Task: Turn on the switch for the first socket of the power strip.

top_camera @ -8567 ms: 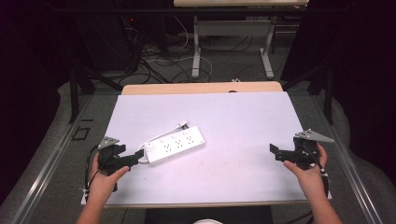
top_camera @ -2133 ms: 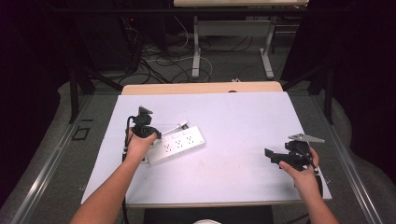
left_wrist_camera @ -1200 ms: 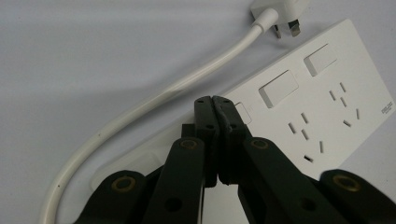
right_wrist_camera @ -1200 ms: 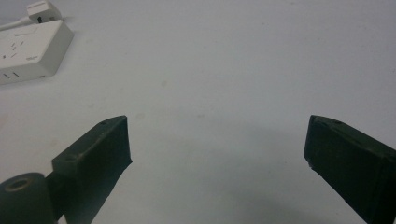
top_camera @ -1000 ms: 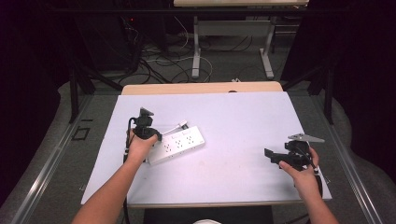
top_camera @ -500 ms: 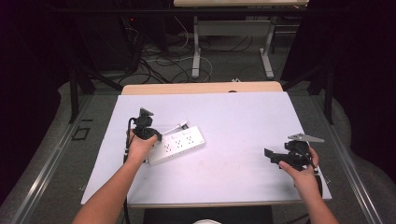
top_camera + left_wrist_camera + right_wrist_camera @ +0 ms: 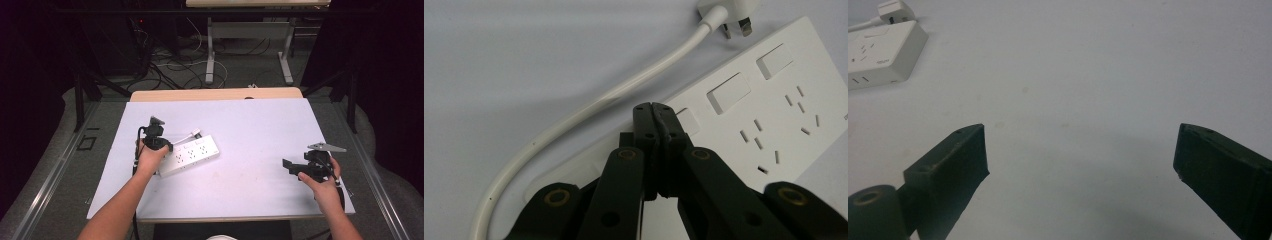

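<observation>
1 white power strip lies on the white table, left of centre, angled with its far end toward the right. 1 white cable curves off its near-left end and loops back along the strip's far side to 1 white plug, which lies on the table just beside the strip's edge.

Left gripper view: 3 rectangular rocker switches count along the strip's top edge, the nearest partly behind the jaw tips. 2 socket hole groups are visible to the right of them. The high view shows 3 socket groups on the strip.

Left gripper: jaws pressed together, no gap between the tips, nothing between them. The tips sit over the switch end of the strip; contact with the switch cannot be told. In the high view the left hand holds this gripper over the strip's left end.

Right gripper: 2 jaws spread wide apart, nothing between them, bare table below. In the high view it sits in the right hand near the table's right edge, well apart from the strip.

2 forearms enter from the bottom.
</observation>
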`<state>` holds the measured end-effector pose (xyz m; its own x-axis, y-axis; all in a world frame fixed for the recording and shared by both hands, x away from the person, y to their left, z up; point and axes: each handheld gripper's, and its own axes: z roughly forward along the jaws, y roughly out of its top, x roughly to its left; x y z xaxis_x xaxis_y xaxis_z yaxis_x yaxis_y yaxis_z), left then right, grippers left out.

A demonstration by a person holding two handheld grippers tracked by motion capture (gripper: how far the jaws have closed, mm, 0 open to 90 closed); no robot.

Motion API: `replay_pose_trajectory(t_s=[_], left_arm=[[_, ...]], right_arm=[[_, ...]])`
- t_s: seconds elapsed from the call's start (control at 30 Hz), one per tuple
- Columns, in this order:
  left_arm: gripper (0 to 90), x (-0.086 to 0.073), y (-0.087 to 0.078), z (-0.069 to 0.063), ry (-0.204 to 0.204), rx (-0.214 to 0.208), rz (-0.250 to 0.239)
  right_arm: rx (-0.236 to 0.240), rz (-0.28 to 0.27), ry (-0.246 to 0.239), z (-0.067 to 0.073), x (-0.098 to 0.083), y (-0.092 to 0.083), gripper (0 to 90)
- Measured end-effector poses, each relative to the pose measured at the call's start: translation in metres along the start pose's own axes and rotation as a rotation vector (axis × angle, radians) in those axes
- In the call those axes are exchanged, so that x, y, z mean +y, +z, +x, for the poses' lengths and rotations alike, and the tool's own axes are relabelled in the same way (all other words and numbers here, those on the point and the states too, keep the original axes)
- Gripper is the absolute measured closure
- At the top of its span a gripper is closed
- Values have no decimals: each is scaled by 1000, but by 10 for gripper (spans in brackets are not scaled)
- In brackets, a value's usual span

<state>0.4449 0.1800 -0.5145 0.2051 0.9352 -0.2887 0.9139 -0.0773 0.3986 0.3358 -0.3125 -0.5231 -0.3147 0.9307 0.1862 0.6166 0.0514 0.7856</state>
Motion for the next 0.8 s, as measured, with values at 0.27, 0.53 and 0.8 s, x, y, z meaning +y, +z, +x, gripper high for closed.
replay_pose_trajectory(t_s=[0.27,0.53,0.8], left_arm=[[900,0,0,0,2,0,-7],[900,0,1,-1,16,-3,-27],[876,0,3,-3,61,-8,-48]], right_arm=[[-4,-4,-7,-2,0,-1,66],[-3,-2,5,-2,0,-1,66],[-6,-3,3,-3,-1,-1,66]])
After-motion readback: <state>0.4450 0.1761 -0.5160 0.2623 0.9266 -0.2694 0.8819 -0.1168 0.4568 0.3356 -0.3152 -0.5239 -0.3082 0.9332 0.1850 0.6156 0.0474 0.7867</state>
